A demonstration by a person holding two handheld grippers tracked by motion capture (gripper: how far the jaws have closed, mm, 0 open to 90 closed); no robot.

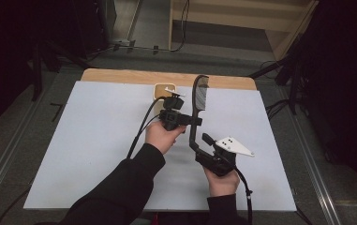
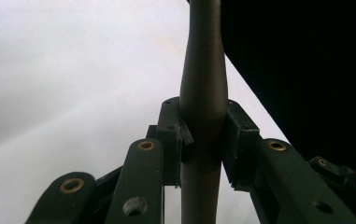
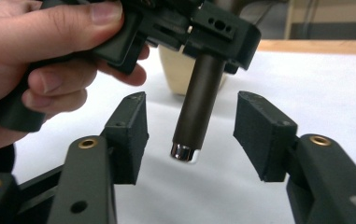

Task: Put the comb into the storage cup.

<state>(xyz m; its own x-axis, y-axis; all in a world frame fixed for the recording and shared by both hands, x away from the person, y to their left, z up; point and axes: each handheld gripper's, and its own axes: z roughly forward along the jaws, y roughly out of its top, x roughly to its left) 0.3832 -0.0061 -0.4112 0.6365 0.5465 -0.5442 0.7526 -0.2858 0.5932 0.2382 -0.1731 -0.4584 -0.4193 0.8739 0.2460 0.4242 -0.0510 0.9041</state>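
High view: long black plastic comb with dark brown handle (image 1: 199, 96) sits mid-table over the light grey table mat (image 1: 96, 140), teeth end pointing to 12 o'clock, handle running down to 6. Left gripper (image 1: 188, 121) comes in from 9 o'clock and clamps the handle partway along; left gripper view shows both pads pressed flat on the handle (image 2: 203, 93), jaws closed tight on it. Right gripper (image 1: 199, 140) sits at 5 o'clock of the left one, by the handle's lower end. Right gripper view: jaws spread wide, handle end with shiny silver cap (image 3: 184, 153) hangs between the pads, touching neither, clear gap both sides. Left hand (image 3: 40, 60) at 10 o'clock there. Small cream square cup (image 1: 163, 91) just at 11 o'clock of the left gripper, near the wooden table edge (image 1: 120, 75).
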